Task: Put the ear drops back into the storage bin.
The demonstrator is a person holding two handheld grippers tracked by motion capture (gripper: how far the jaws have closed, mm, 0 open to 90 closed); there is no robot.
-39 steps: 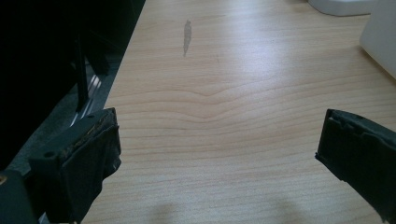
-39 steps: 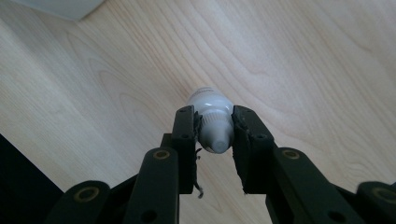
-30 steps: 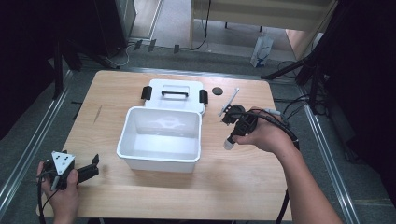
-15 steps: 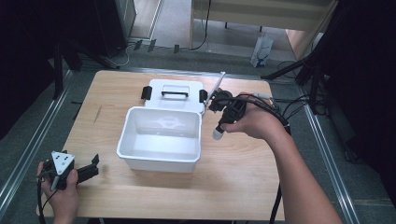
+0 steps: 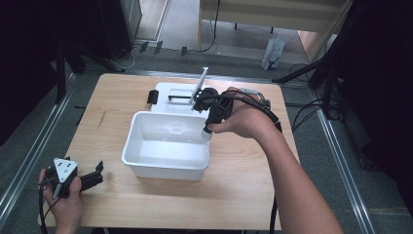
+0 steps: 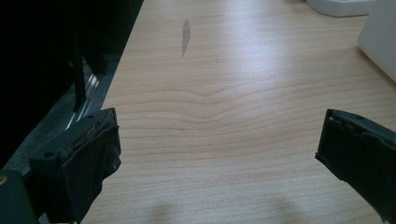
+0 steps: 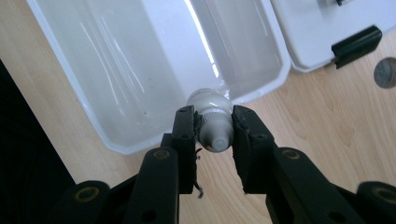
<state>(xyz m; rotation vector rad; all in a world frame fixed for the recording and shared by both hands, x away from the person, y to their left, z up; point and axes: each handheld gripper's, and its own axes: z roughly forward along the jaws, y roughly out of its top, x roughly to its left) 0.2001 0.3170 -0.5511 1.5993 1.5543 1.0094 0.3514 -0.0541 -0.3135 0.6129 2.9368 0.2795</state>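
The right gripper is clenched on a small white tube, gripping it near its capped end. In the high view this gripper holds the tube over the far right rim of the open white tub that sits mid-table. The tub's lid lies flat just beyond the tub, and a small round coin rests on the wood beside the lid. At the near left corner, the left gripper rests with its jaws spread wide, holding nothing, over the bare table.
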